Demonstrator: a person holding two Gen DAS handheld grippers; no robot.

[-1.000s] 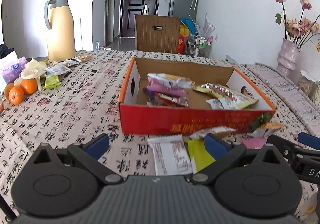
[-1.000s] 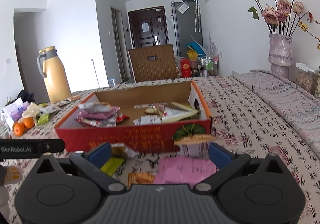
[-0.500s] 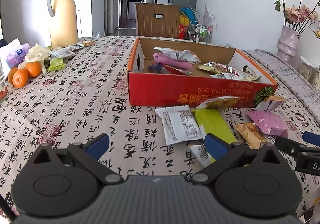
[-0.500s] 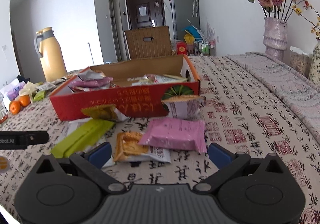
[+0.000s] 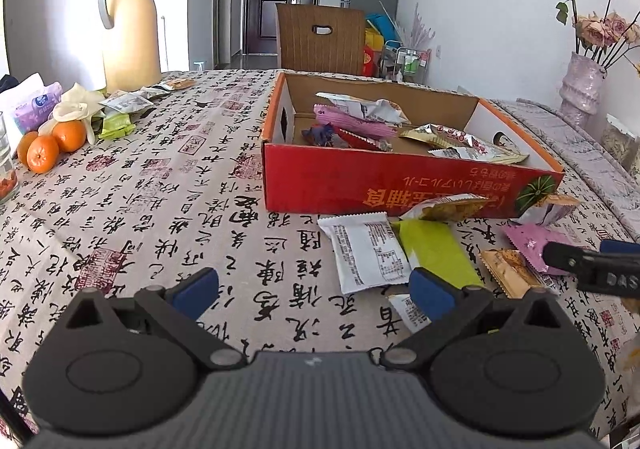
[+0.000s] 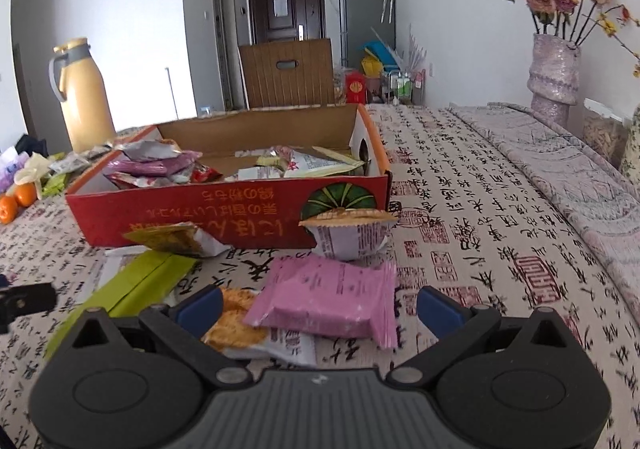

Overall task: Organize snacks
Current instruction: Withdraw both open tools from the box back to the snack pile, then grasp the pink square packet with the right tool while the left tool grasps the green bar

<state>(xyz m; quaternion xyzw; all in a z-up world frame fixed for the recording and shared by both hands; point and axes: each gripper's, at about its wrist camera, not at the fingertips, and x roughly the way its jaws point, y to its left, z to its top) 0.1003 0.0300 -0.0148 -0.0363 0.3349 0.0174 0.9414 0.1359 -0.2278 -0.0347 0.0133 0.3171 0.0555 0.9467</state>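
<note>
While both tools hover low over the bench (image 5: 168, 185), I see my right gripper (image 6: 318, 307) spread wide with nothing pinched, its fingers straddling the pink packet (image 6: 326, 299) that lies flat just in front of the red box (image 6: 224, 209). My left gripper (image 5: 310, 289) is likewise spread and empty, facing the white packet (image 5: 366, 249) and the green packet (image 5: 436, 249) lying side by side near the box's front wall. I judge the pink packet to be light, soft and puffy, with slick film that could slide or crumple, and whatever is inside may crush; I would take it across its short width near the middle rather than by the thin crimped seal. In the right wrist view its long axis runs roughly left to right, slightly skewed, with the serrated end toward the right finger. It overlaps an orange cracker packet (image 6: 236, 325) beneath its left corner, so a careless pinch might lift both. The box already holds several wrappers, while these few remain outside it.
</note>
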